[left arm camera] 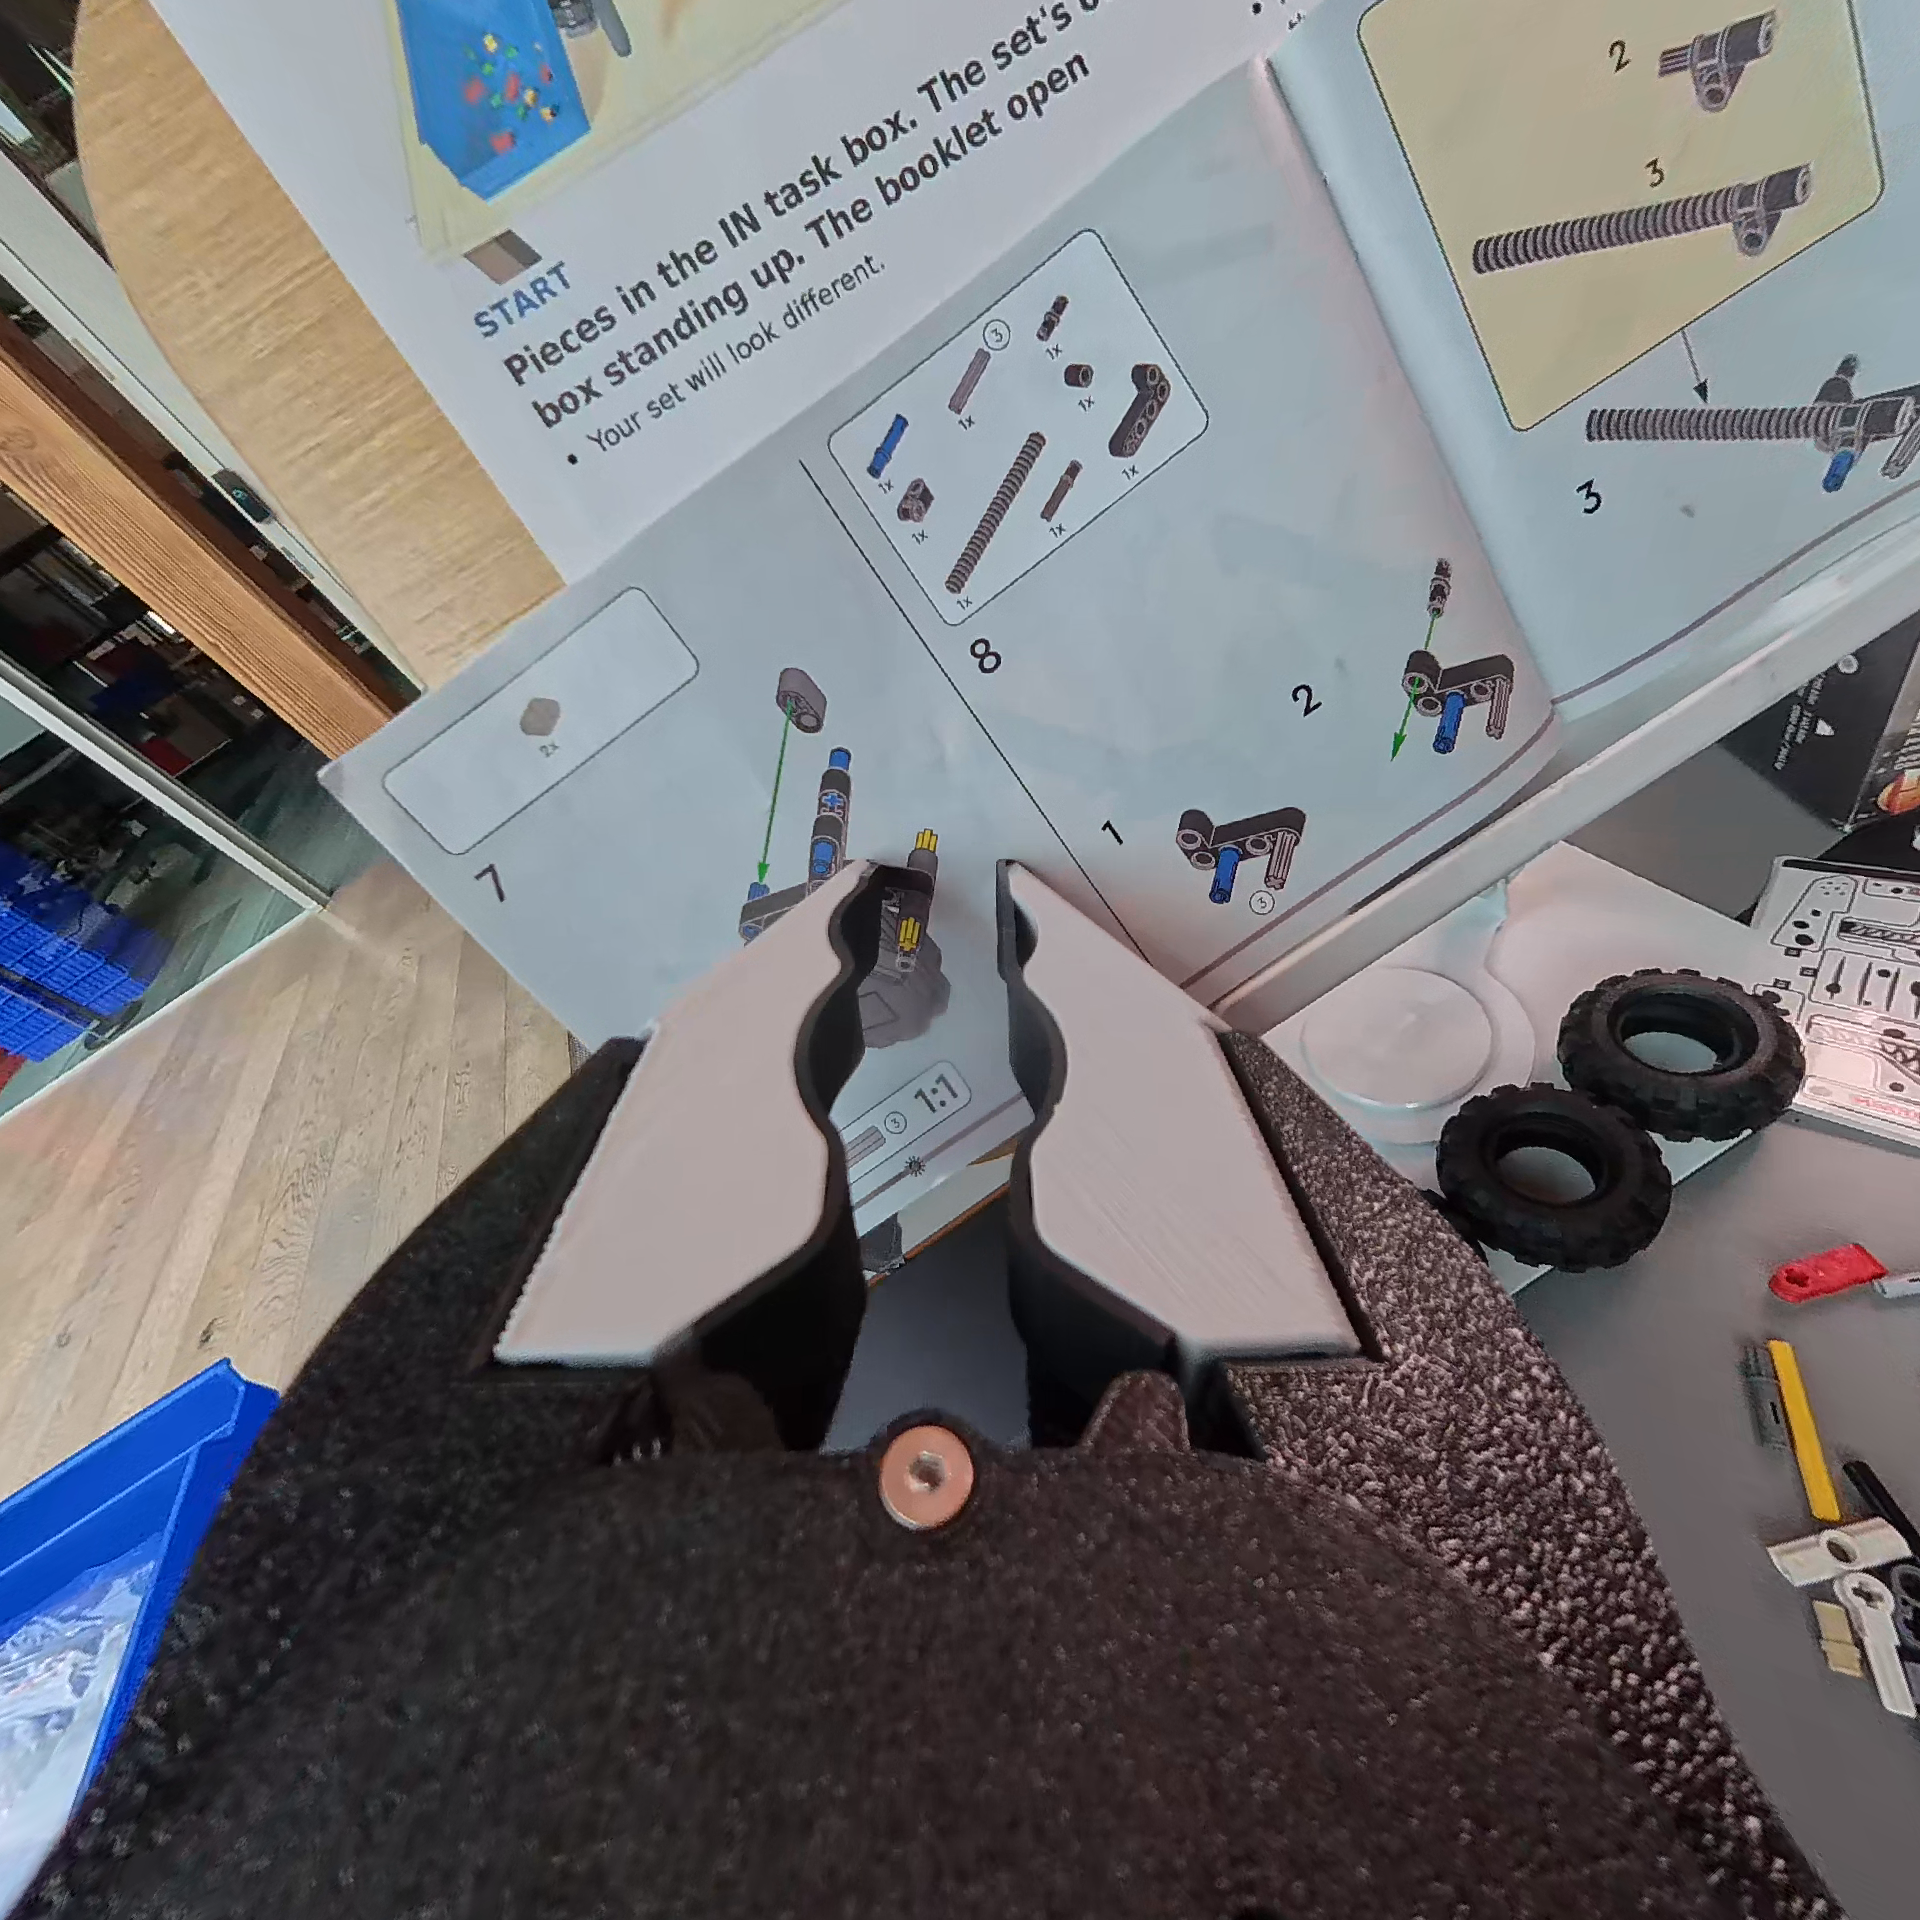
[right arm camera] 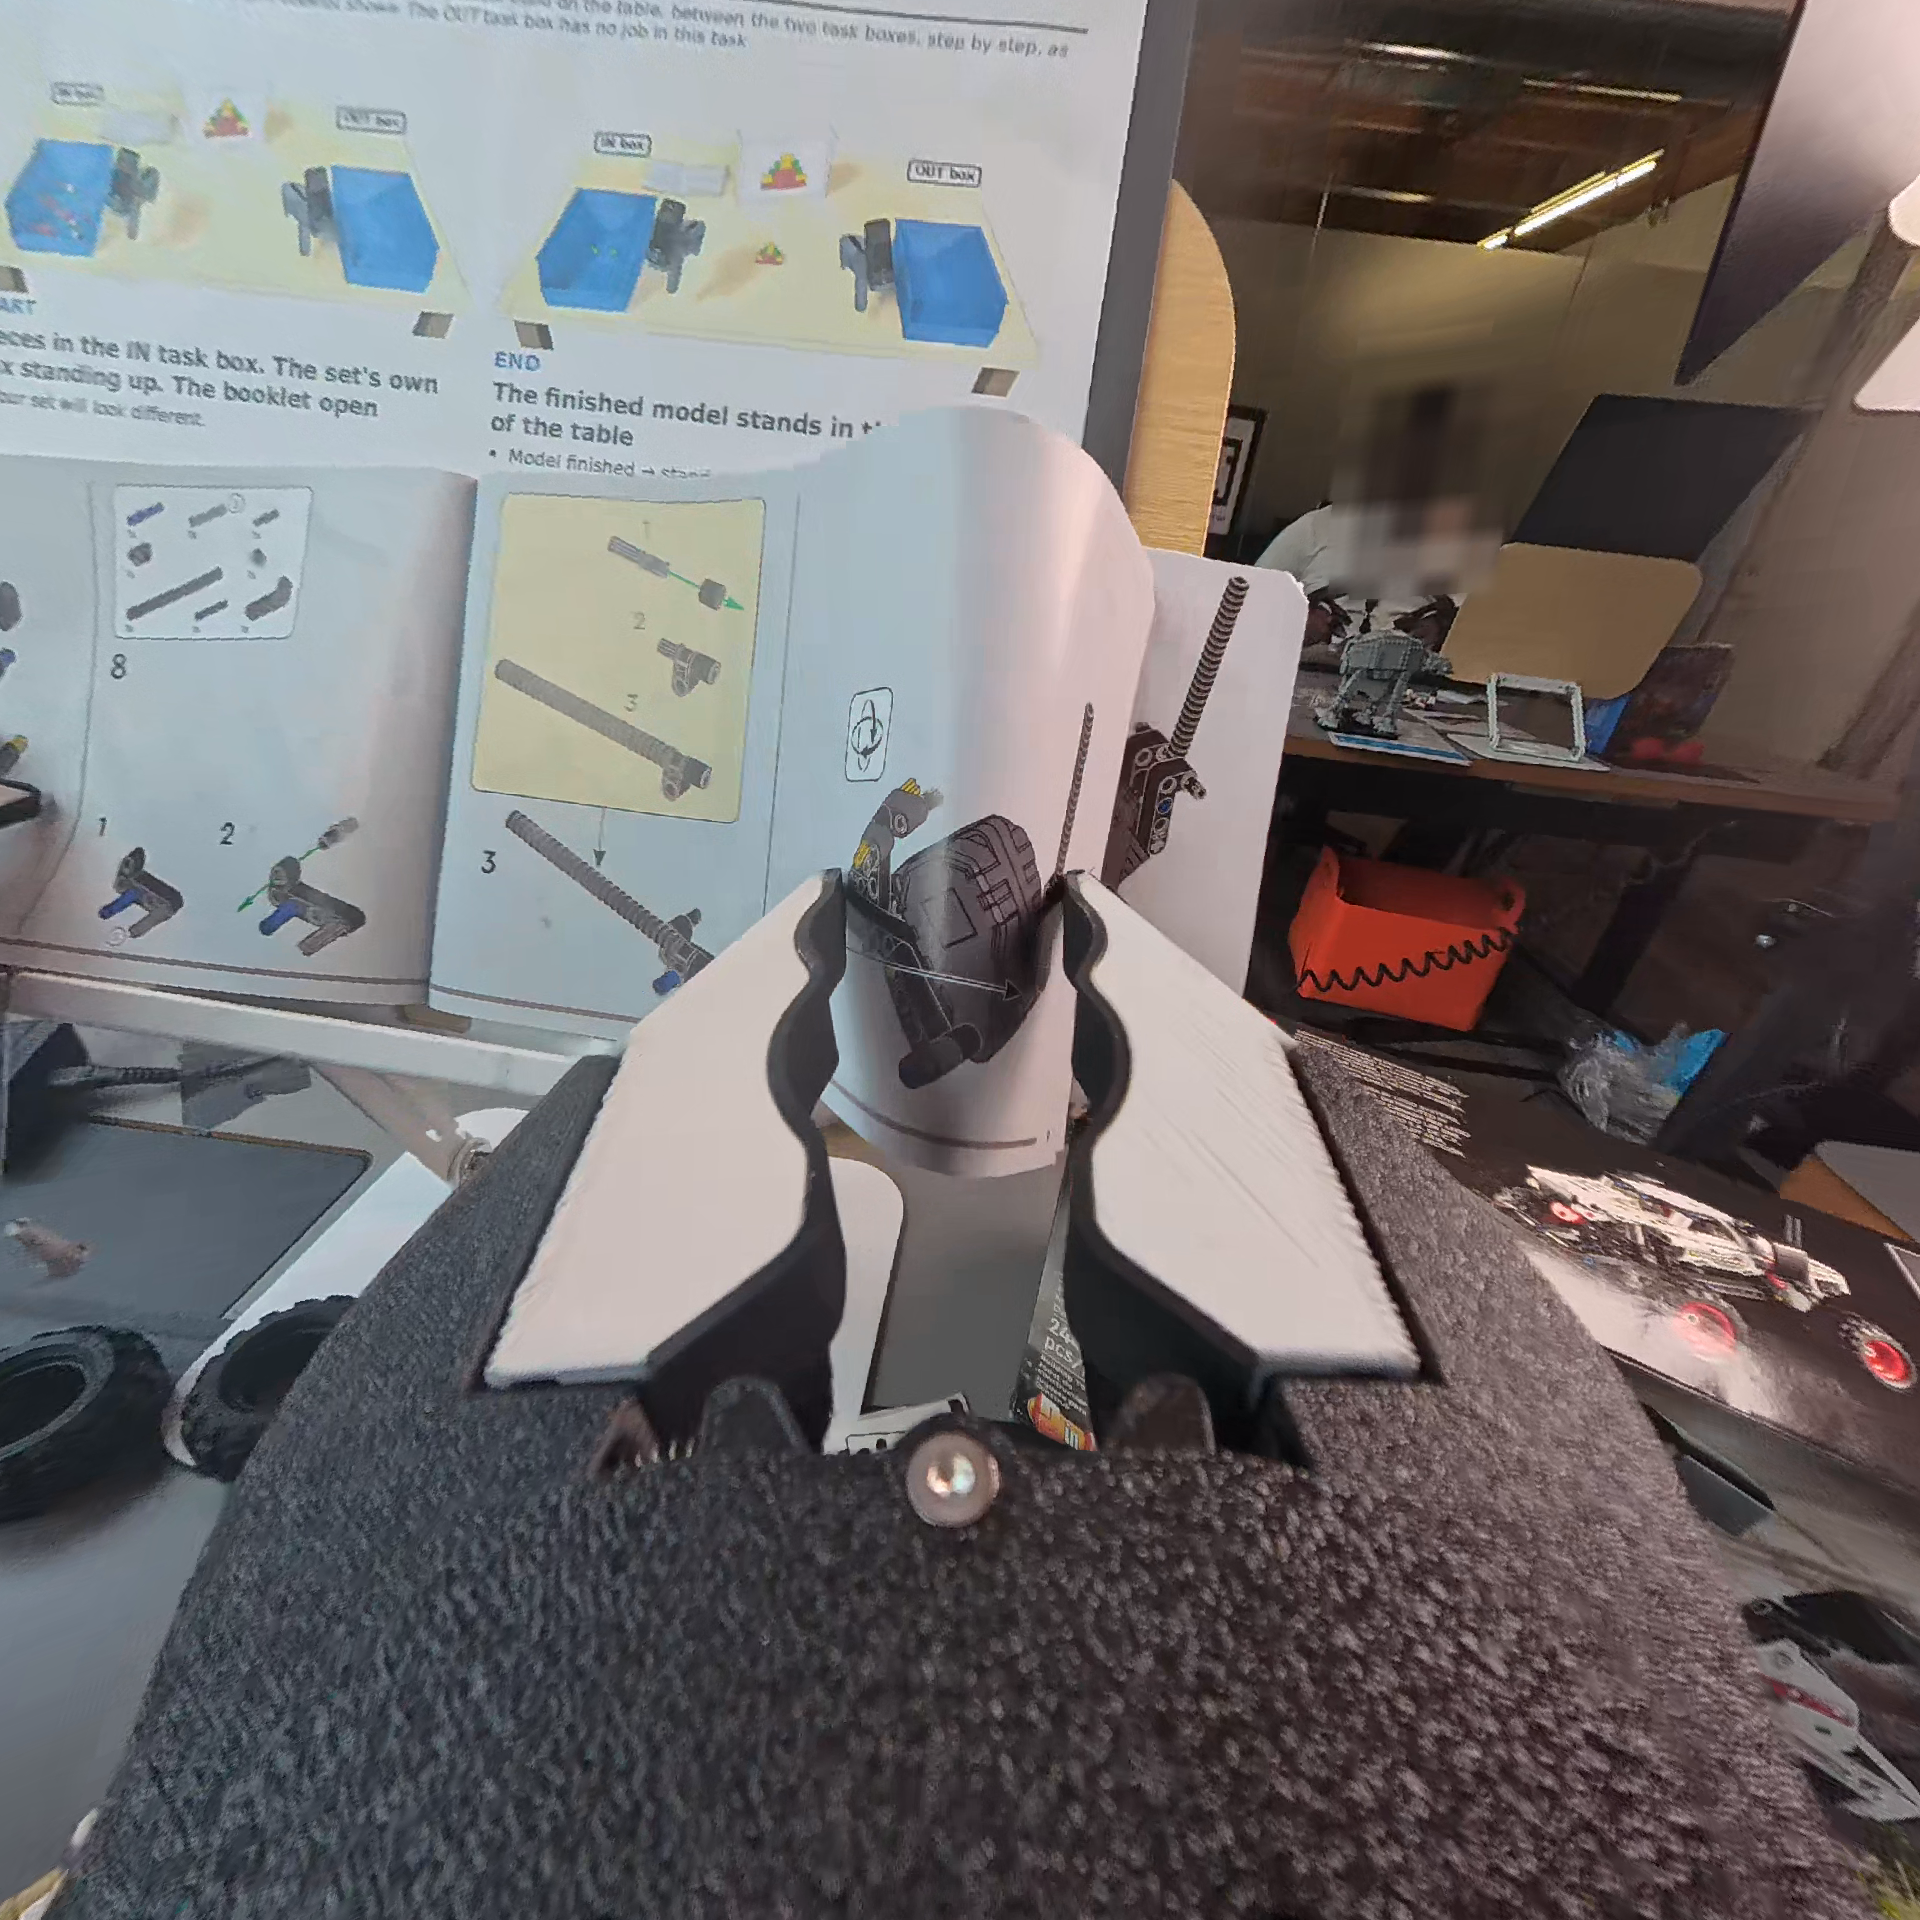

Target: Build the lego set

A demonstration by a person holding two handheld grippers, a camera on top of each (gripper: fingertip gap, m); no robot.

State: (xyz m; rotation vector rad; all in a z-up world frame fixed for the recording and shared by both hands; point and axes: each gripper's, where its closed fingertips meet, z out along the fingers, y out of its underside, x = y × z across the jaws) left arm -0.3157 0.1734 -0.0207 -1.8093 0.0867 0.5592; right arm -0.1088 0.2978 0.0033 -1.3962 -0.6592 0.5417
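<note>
The lego instruction booklet (left arm camera: 1039, 727) stands open against a printed sheet at the table's back. My left gripper (left arm camera: 940, 883) is open and empty, with its fingertips close to the booklet's left page. My right gripper (right arm camera: 951, 894) is open. A curled page of the booklet (right arm camera: 966, 644) rises just beyond its fingertips; I cannot tell if they touch it. Two black tyres (left arm camera: 1621, 1112) lie on the grey table right of the left gripper. They also show at the lower left of the right wrist view (right arm camera: 73, 1423). Loose red (left arm camera: 1823, 1273), yellow (left arm camera: 1803, 1434) and white pieces (left arm camera: 1839, 1558) lie at the far right.
A blue bin (left arm camera: 104, 1558) sits at the lower left. A sticker sheet (left arm camera: 1849, 987) and a white disc (left arm camera: 1397, 1039) lie near the tyres. The black set box (right arm camera: 1714, 1299) lies flat on the right. Behind it are an orange box (right arm camera: 1403, 956) and a person at another table. One gripper's finger ends stand about 25 centimeters off the other's. The white disc (left arm camera: 1397, 1039) is about 20 centimeters from my left fingertips.
</note>
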